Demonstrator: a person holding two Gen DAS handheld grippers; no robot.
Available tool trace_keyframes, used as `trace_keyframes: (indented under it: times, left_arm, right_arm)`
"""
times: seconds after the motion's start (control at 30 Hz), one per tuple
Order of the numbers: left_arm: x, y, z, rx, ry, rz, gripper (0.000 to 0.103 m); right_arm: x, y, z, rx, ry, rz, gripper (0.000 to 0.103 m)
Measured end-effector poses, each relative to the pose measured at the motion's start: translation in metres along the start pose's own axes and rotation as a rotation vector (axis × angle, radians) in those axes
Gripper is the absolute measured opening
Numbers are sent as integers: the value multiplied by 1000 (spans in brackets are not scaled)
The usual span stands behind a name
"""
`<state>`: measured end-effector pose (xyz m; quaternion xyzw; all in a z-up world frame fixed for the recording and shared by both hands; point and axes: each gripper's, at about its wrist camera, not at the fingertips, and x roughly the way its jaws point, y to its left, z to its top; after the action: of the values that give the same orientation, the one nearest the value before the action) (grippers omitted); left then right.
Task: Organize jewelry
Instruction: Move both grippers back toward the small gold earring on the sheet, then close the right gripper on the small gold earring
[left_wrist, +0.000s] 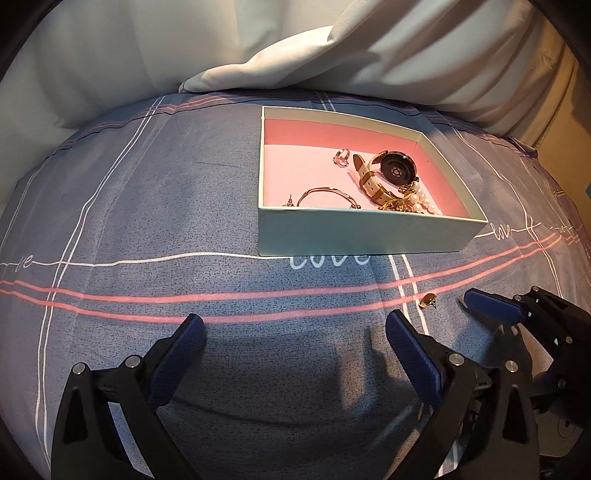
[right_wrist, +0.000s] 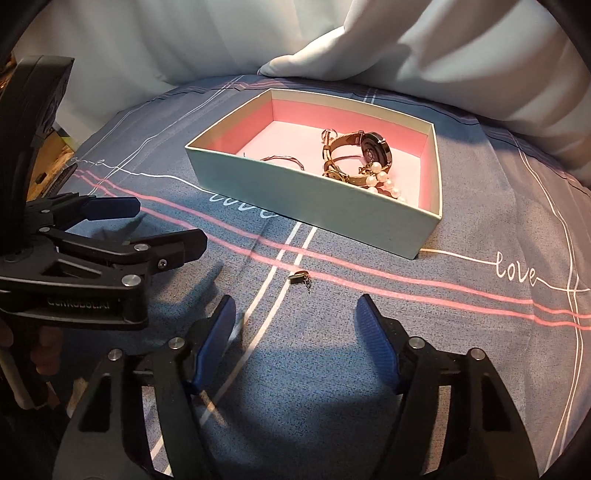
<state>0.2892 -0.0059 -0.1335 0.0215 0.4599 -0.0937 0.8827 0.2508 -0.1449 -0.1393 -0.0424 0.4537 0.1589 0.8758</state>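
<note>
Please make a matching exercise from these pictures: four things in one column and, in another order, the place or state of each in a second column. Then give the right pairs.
Things:
1. watch
2. earring
3. box
4. right gripper

Places or states:
A. open, holding nothing
B. on the bedsheet, outside the box
C. inside the box, beside the pearls
D. on the bedsheet, with no lid and a pink lining

Pairs: 1-C, 2-B, 3-D, 4-A
</note>
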Motion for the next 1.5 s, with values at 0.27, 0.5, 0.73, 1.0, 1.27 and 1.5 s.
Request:
trace_keyframes:
  times: [0.27,0.5,0.73,1.0,1.27,1.5]
  left_arm:
    - [4,10,-4,-13,11,19,97]
    - [7,5,-5,-5,22,16,97]
    - [6,3,-5,2,16,10,97]
    - [13,-10,-3,46,20,1,88]
    - [13,-17,-2,64,13,-1,85]
    - [16,-27,5,83,13,-18,73]
  right_arm:
    - [9,2,3,11,-9,-11,54]
    - [11,-6,6,19,-6,-33,52]
    - [12,-3,7,18,-18,-68,52]
    - [11,-6,3,19,-14,-87,52]
    - [14,-3,6,12,-36,-99,52]
    - [14,-2,6,9,-41,-104,52]
